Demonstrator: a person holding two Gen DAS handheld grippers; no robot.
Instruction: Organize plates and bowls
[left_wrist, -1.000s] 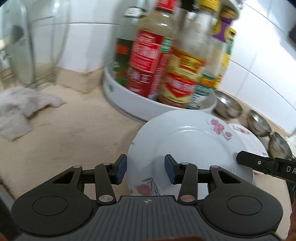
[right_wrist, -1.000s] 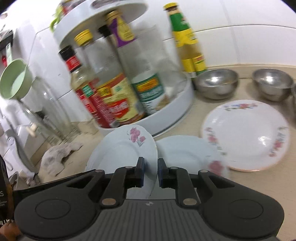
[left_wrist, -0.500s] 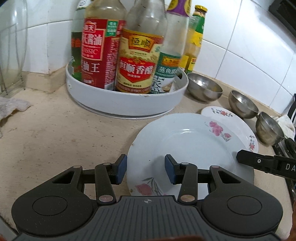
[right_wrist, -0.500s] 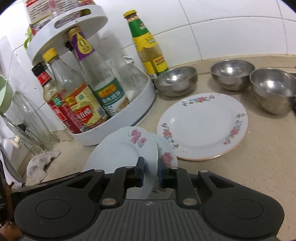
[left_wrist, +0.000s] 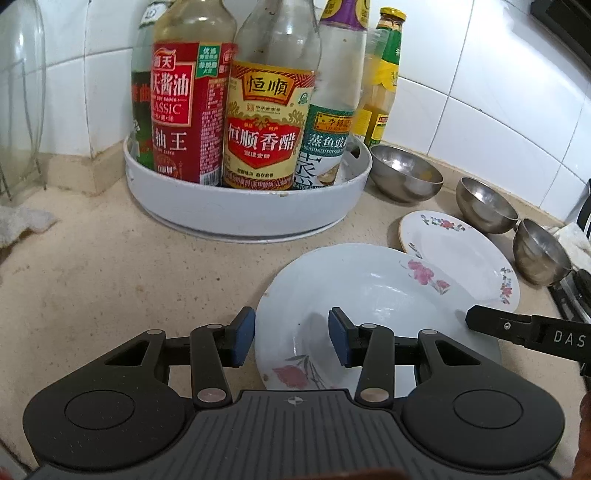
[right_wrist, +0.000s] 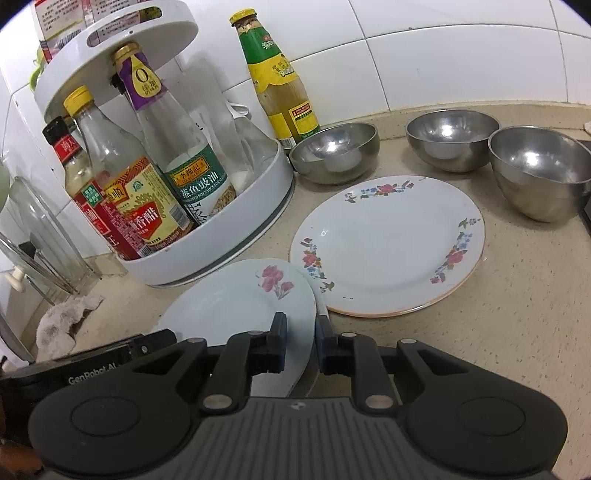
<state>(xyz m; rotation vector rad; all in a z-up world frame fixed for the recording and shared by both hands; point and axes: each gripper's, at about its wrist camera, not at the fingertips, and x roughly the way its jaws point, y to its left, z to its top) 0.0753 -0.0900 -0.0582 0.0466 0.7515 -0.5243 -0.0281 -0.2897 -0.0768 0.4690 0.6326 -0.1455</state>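
Observation:
A pale blue plate (left_wrist: 369, 295) with pink flowers hangs low over the counter between both grippers. My left gripper (left_wrist: 291, 338) is shut on its left rim, one pad outside and one inside. My right gripper (right_wrist: 301, 345) is shut on the opposite rim of the plate (right_wrist: 236, 306); one of its fingers (left_wrist: 495, 325) shows in the left wrist view. A sliver of a second pale plate (right_wrist: 322, 306) peeks out underneath. A white floral plate (right_wrist: 388, 247) lies flat just beyond. Three steel bowls (right_wrist: 334, 153) (right_wrist: 452, 144) (right_wrist: 539, 170) stand behind it.
A white two-tier turntable rack (right_wrist: 258, 206) full of sauce bottles stands at the back left by the tiled wall. A green-labelled bottle (right_wrist: 280, 81) stands beside it. A crumpled cloth (right_wrist: 62, 321) and glassware (left_wrist: 18, 92) are at the left. A stove edge (left_wrist: 576, 295) is at the right.
Both grippers have carried the pale plate to the right, toward the floral plate. It now covers more of the second pale plate. Neither grip has changed.

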